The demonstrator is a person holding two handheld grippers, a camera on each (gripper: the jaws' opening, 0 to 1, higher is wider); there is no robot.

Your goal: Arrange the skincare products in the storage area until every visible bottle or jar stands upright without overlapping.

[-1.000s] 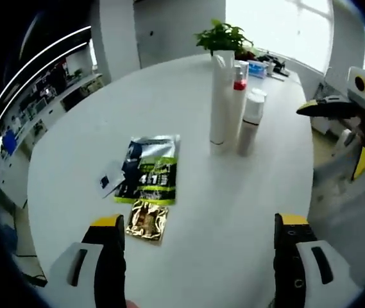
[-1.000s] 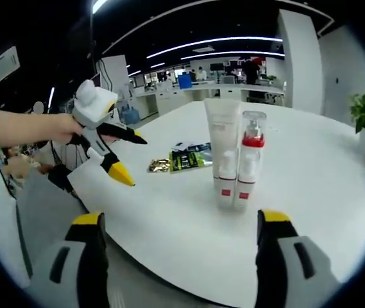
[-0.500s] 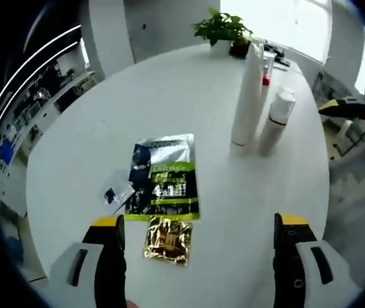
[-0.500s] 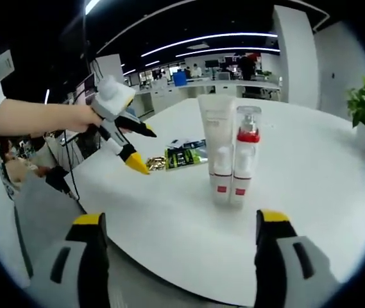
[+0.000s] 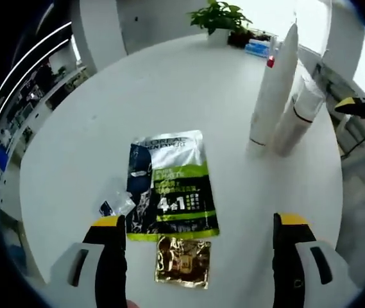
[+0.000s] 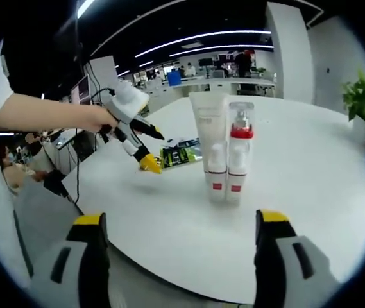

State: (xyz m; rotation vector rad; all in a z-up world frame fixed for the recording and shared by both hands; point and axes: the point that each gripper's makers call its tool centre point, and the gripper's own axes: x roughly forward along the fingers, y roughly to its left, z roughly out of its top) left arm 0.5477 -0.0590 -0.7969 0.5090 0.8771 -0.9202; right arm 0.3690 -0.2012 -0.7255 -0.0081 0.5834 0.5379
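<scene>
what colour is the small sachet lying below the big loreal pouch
Shiny gold; the small sachet shows best in the left gripper view, just below the pouch.

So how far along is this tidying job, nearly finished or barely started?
Partly done: the tall white tube, the clear pump bottle with a red collar and a small white bottle stand upright together on the round white table. Nothing is held; the left gripper is open above the flat green-and-black sachet and gold foil packet, which are left lying.
</scene>
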